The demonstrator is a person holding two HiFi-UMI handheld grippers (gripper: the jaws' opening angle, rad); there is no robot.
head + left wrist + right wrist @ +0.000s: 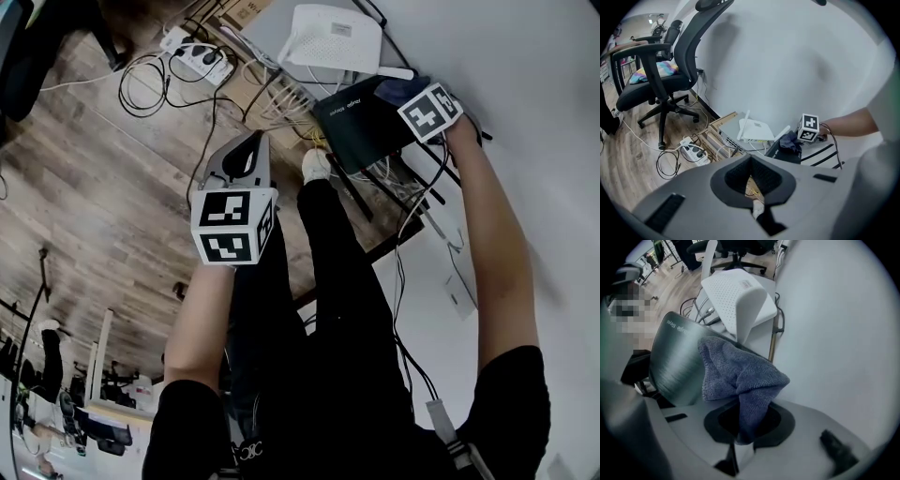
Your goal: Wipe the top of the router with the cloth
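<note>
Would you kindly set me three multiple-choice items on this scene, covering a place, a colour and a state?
1. Where does the cloth rest?
A. on the white router
B. on the floor
C. on the black router

2. What colour is the cloth?
A. blue-grey
B. red
C. yellow

3. How is the right gripper?
A. open and empty
B. shut on the cloth
C. shut on a cable

Answers:
1 C: the cloth drapes over the dark casing in the right gripper view.
2 A: its weave shows blue-grey.
3 B: a fold of cloth is pinched between its jaws.

Two routers (one black), one cloth.
</note>
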